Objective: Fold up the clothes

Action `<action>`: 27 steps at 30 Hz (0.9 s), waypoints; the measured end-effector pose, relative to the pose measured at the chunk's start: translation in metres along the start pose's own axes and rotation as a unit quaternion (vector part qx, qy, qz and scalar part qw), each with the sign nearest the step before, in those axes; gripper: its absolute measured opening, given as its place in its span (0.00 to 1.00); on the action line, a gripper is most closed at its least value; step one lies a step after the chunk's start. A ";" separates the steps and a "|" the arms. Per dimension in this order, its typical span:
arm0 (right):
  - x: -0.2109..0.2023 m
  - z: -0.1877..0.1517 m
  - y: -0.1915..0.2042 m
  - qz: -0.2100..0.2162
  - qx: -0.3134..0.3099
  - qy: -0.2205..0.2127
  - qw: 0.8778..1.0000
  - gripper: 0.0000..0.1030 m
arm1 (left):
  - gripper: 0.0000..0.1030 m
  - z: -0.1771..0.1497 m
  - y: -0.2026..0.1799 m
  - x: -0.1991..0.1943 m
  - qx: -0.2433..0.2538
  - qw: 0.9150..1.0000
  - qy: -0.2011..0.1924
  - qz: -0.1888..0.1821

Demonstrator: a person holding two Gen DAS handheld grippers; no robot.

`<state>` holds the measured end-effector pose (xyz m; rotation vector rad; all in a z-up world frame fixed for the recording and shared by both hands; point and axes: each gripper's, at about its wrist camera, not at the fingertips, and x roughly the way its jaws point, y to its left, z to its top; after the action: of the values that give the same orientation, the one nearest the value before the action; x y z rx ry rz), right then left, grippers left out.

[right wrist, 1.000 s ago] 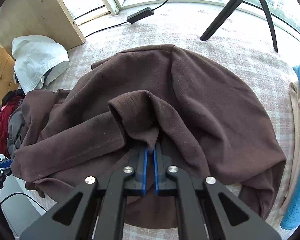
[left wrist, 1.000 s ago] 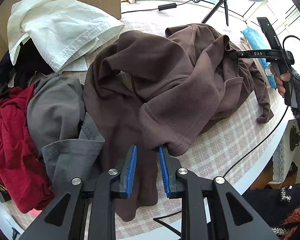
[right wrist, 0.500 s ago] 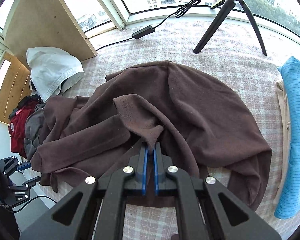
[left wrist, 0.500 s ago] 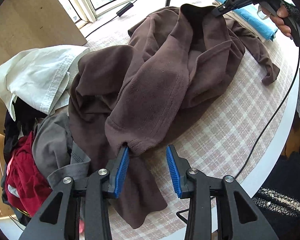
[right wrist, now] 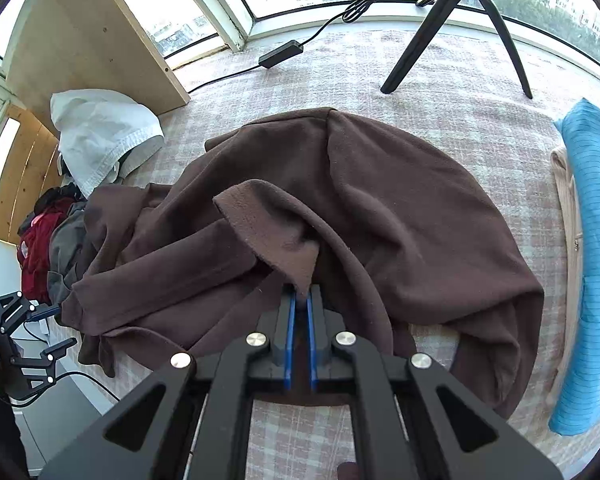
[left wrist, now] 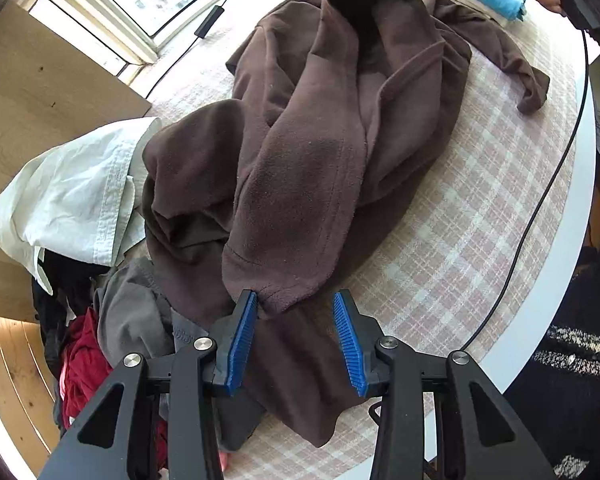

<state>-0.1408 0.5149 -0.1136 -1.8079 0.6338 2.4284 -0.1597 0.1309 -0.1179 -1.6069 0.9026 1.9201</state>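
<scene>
left tool [left wrist: 294, 334] gaping, brown sweater [left wrist: 300, 168] cuff grazing its left finger | right tool [right wrist: 299, 312] pinching sweater hem, lifting | sweater's long axis running away from your left tool toward the right, over bench [left wrist: 480, 208]

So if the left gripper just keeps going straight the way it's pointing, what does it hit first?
Probably the brown garment: its hemmed end already lies between the open left gripper fingers, touching one pad.

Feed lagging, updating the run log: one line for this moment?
left hand-held gripper: open at sleeve cuff | right hand-held gripper: shut on brown sweater | fold: not started
</scene>
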 end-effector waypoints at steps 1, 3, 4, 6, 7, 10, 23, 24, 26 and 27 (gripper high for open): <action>0.000 0.000 0.001 0.000 -0.001 0.001 1.000 0.05 | 0.38 0.001 -0.003 0.002 0.012 1.000 0.006 0.002; 0.001 -0.001 0.004 0.001 -0.006 0.003 1.000 0.05 | 0.38 0.005 -0.006 0.012 0.030 0.999 0.019 0.003; 0.001 -0.002 0.005 0.001 -0.008 0.004 1.000 0.05 | 0.38 0.007 -0.007 0.016 0.038 0.999 0.024 0.001; 0.002 -0.002 0.007 0.001 -0.009 0.005 1.000 0.05 | 0.38 0.010 -0.011 0.026 0.057 0.998 0.037 0.007; 0.001 -0.003 0.007 0.001 -0.009 0.004 1.000 0.05 | 0.38 0.011 -0.013 0.030 0.071 0.996 0.041 0.021; -0.004 -0.007 0.003 0.000 -0.006 -0.001 1.000 0.05 | 0.03 0.011 0.000 0.034 0.059 0.997 0.033 0.043; -0.021 -0.041 -0.014 -0.007 0.007 0.002 1.000 0.05 | 0.15 -0.017 0.078 0.001 -0.097 0.994 -0.049 -0.023; -0.021 -0.044 -0.015 -0.006 0.009 0.004 1.000 0.05 | 0.25 -0.019 0.076 0.000 -0.089 0.995 -0.049 -0.020; -0.023 -0.046 -0.015 -0.007 0.011 0.002 1.000 0.05 | 0.31 -0.024 0.070 -0.002 -0.070 0.996 -0.047 -0.016; -0.024 -0.046 -0.015 -0.006 0.012 0.001 1.000 0.05 | 0.31 -0.024 0.070 -0.001 -0.059 0.997 -0.046 -0.015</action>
<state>-0.0875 0.5172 -0.1068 -1.7988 0.6471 2.4016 -0.1935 0.0659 -0.1063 -1.5738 0.7370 2.0414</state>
